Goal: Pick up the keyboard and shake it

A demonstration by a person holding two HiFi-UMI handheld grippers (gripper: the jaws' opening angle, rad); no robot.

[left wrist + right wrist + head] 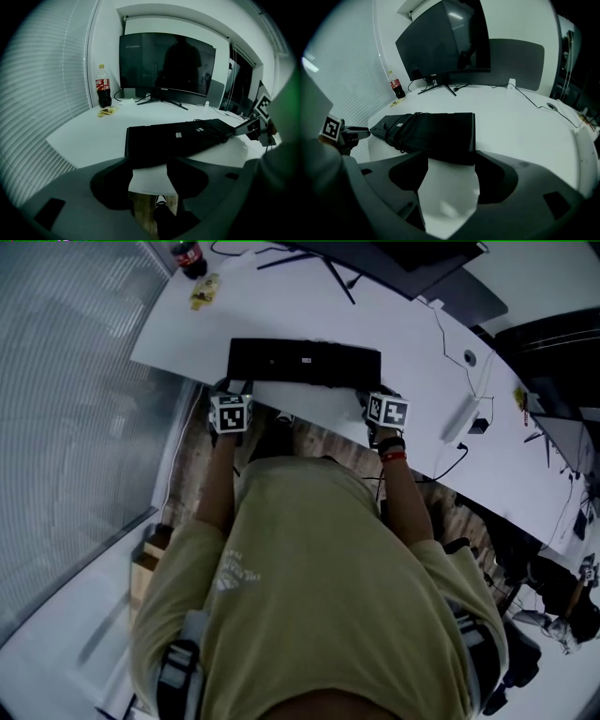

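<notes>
The keyboard (305, 363) lay at the desk's (403, 338) near edge, its ends just beyond the left gripper (149, 164) and right gripper (452, 161). Both had their jaws apart and gripped nothing. A cola bottle (103, 88) holding dark drink stood far left.

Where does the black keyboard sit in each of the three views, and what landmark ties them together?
Head view: keyboard, upper centre, lying across the picture.
Left gripper view: keyboard, centre, stretching away to the right.
Right gripper view: keyboard, centre, stretching away to the left.
Shared landmark: the cola bottle, up and left of the keyboard in all three.
</notes>
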